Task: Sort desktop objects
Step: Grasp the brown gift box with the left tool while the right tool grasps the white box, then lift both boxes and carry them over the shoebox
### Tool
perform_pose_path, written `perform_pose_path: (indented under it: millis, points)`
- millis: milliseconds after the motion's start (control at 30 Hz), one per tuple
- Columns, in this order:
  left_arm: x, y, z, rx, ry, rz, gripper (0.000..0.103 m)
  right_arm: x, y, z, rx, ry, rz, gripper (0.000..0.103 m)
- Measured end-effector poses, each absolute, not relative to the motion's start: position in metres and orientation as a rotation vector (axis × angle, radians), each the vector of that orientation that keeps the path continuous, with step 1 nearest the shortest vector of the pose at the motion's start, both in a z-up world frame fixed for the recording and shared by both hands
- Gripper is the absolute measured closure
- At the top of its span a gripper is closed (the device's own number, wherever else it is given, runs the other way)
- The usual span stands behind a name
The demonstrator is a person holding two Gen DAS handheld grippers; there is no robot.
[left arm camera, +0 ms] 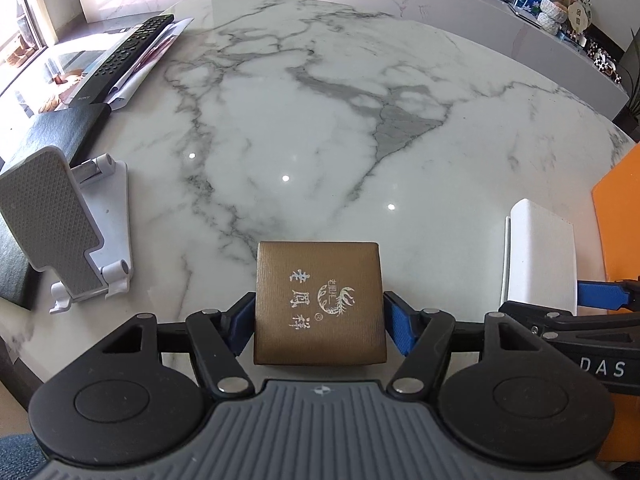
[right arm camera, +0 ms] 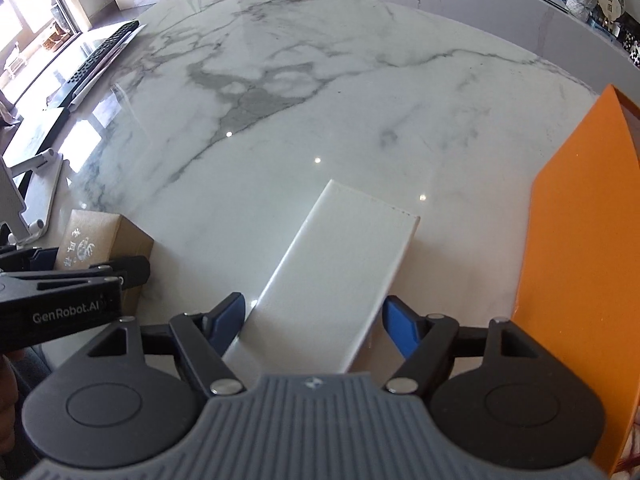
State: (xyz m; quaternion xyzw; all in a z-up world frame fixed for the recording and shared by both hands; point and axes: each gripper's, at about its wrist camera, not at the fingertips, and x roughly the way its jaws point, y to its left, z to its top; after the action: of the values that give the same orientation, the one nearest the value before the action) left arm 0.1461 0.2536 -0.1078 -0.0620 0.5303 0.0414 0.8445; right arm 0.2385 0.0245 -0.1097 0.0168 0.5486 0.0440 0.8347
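A brown gift box [left arm camera: 318, 300] with silver lettering stands on the marble table [left arm camera: 300, 140] near its front edge. My left gripper [left arm camera: 319, 314] straddles it, and its blue pads [left arm camera: 242, 322] lie against both side walls. The same box [right arm camera: 104, 240] shows at the left of the right wrist view, inside the left gripper [right arm camera: 86, 262]. A long white box [right arm camera: 332, 272] lies slanted on the table. My right gripper [right arm camera: 314, 314] stands open around its near end, a thin gap at each side. In the left wrist view the white box [left arm camera: 538, 256] lies at the right.
A white and grey phone stand [left arm camera: 68, 232] stands at the left, beside a dark notebook [left arm camera: 52, 132]. A black remote [left arm camera: 124, 56] lies on magazines at the far left. An orange sheet [right arm camera: 580, 240] covers the right edge. Ornaments line the far counter [left arm camera: 556, 8].
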Motion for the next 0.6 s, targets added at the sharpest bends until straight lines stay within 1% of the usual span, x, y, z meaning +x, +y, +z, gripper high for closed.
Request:
perform_pose_path:
  millis: [67, 133, 233, 400, 600]
  points:
    - [0.146, 0.254, -0.108, -0.131, 1.120, 0.087, 0.025, 0.243, 0.019, -0.113, 0.088, 1.196, 0.087, 0.028]
    - [0.147, 0.255, -0.108, -0.141, 1.121, 0.085, 0.025, 0.244, 0.017, -0.116, 0.131, 1.221, 0.084, 0.026]
    - [0.146, 0.255, -0.108, -0.139, 1.115, 0.088, 0.033, 0.241, 0.020, -0.115, 0.125, 1.201, 0.077, 0.030]
    - [0.144, 0.253, -0.107, -0.130, 1.104, 0.065, 0.033, 0.233, 0.020, -0.111, 0.102, 1.178, 0.103, 0.035]
    - [0.141, 0.247, -0.103, -0.106, 1.070, 0.031, 0.033, 0.222, 0.016, -0.087, 0.043, 1.114, 0.185, 0.039]
